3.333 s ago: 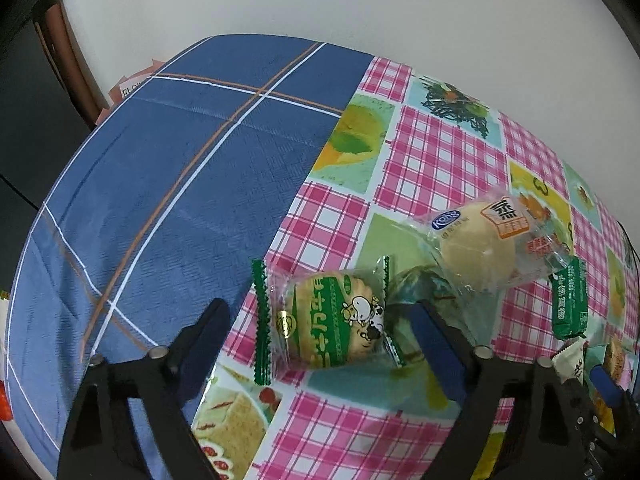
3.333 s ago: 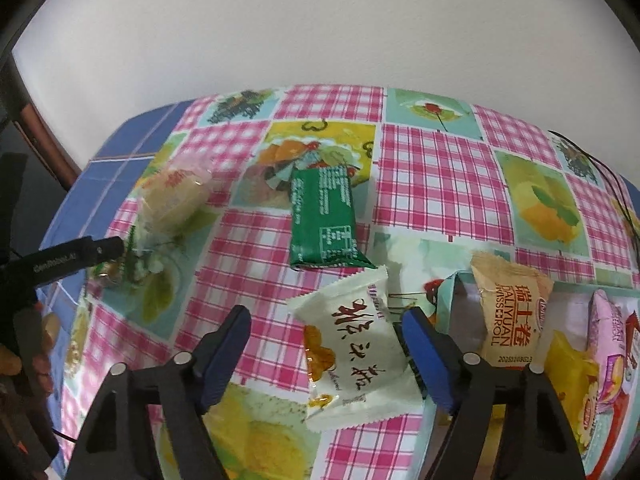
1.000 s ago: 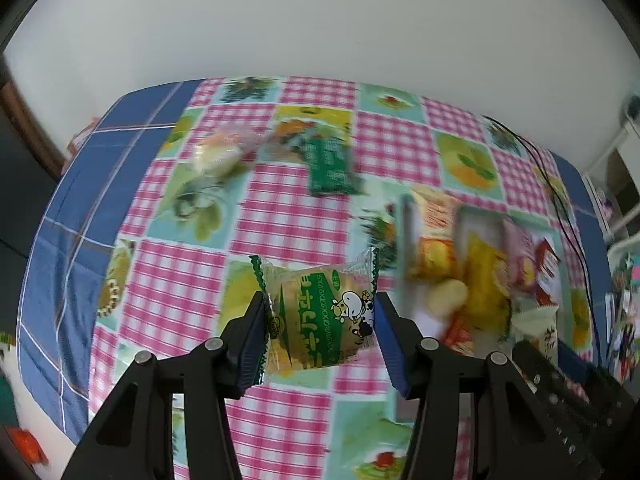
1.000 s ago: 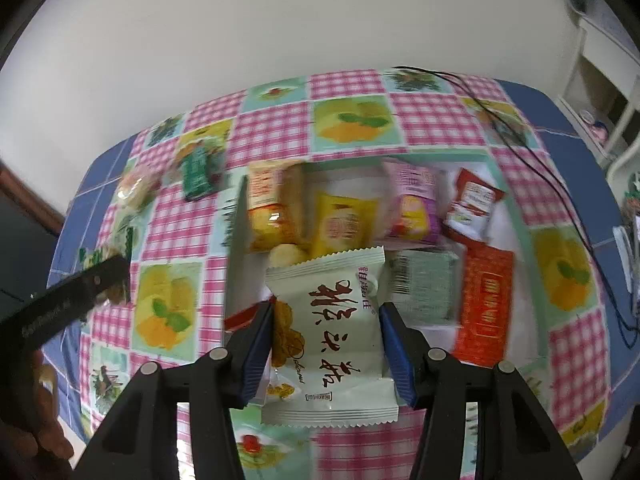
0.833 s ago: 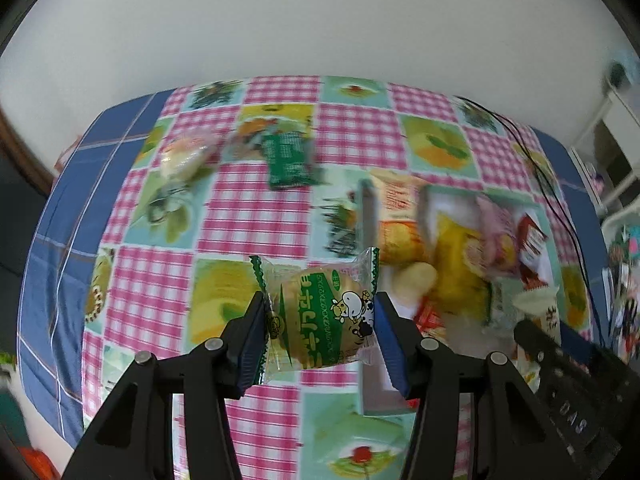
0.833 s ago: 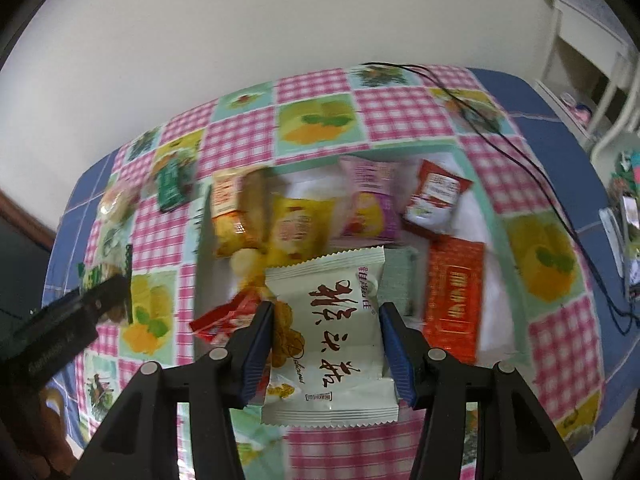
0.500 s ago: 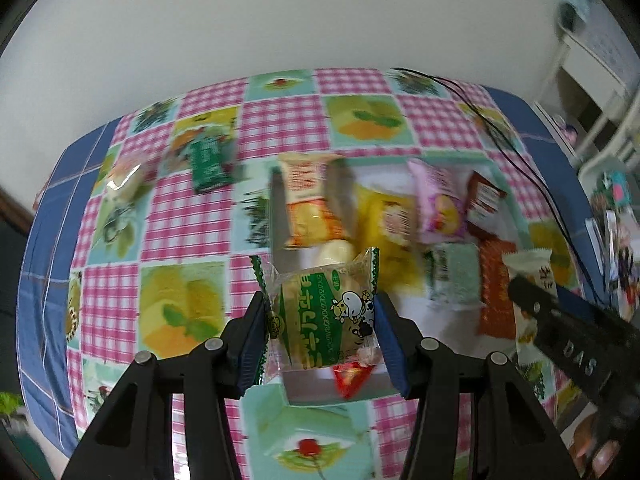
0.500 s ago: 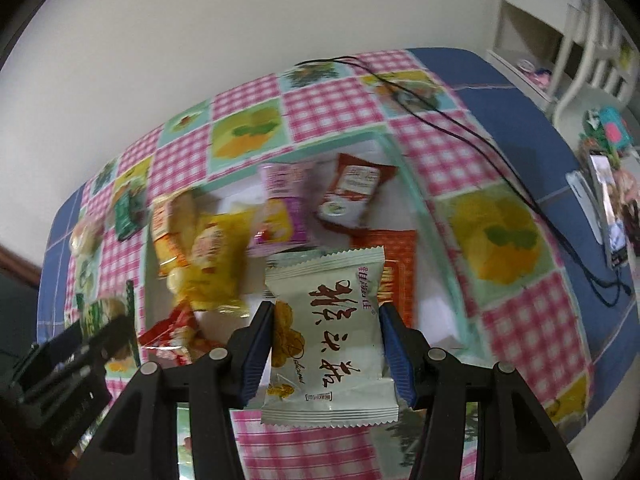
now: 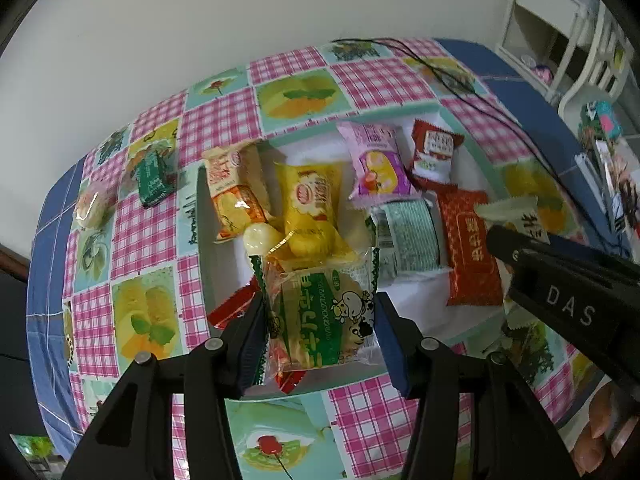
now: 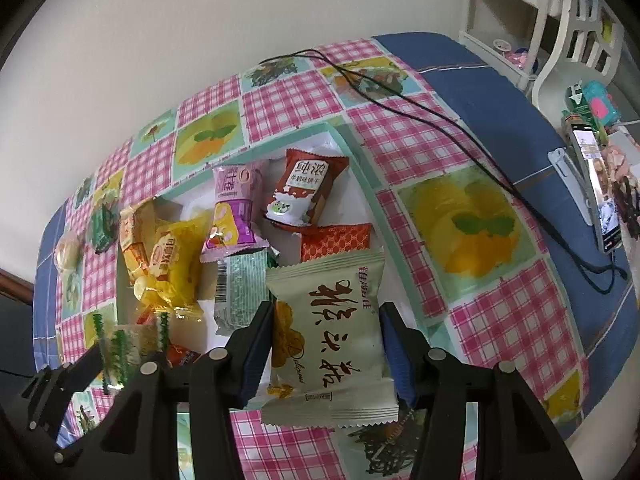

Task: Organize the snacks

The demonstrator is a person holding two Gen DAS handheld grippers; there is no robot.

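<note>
Since a second ago we have carried both packets across the counter (image 9: 152, 248) from its left part; both now hang above the tray (image 9: 202, 240). Far left on the checked cloth lie a clear-wrapped bun (image 9: 90, 208) and a dark green packet (image 9: 154, 176), well apart from the tray. Our left gripper (image 9: 320, 320) has its jaws pressed on the sides of the green cow-print packet (image 9: 320, 316), which sits over the tray's near left corner, above a red wrapper (image 9: 232, 310). Inside the tray, left to right: orange roll packet (image 9: 232, 192), yellow packet (image 9: 312, 204), pink packet (image 9: 378, 164), pale green packet (image 9: 408, 240), dark red packet (image 9: 434, 156), orange-red packet (image 9: 472, 252). Our right gripper (image 10: 326, 344) has its jaws closed on the white packet (image 10: 332, 336) over the tray's near right part. A black cable (image 10: 420, 114) trails rightward.
</note>
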